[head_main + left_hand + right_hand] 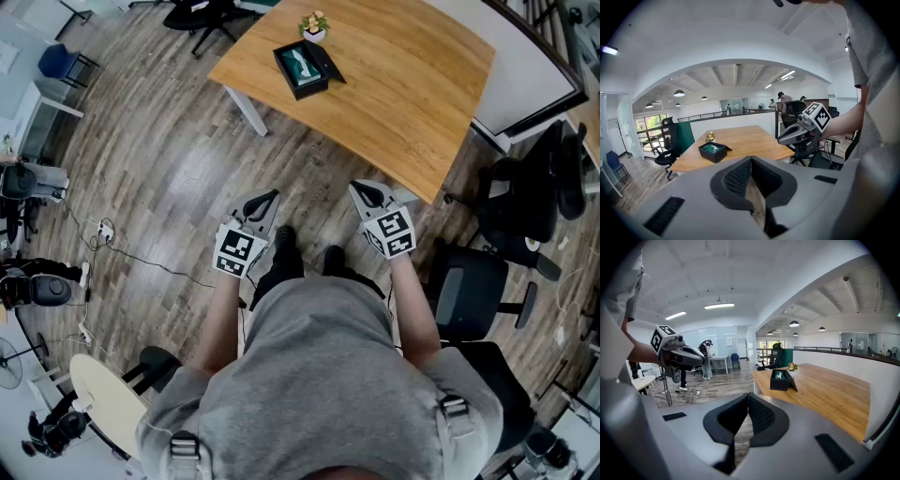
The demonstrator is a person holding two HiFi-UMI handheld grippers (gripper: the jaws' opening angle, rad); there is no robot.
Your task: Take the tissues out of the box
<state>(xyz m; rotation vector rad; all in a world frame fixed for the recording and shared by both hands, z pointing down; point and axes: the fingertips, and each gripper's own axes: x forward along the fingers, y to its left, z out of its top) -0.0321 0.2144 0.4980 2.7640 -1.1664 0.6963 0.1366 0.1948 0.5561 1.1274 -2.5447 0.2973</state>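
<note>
Close in front of the person's grey-shirted body, the grey left tool and the grey right tool are hovering side by side over the wood-plank floor, each pointing slightly downward toward the bench. Both are sitting clenched, jaws pressed together with nothing between them. Farther ahead, the light wooden bench is carrying the black square open box, well apart from both tools. The pale tissues are showing inside it against something teal; how many there are is too small to tell. Just beyond the box, a small potted plant is standing near the bench's far edge. The tissues are probably going to handle as light, soft and easily torn. Gently pinching a raised fold at the top looks wisest, with the other tool steadying the box's rim, since so light a box may be lifting or sliding along with them.
</note>
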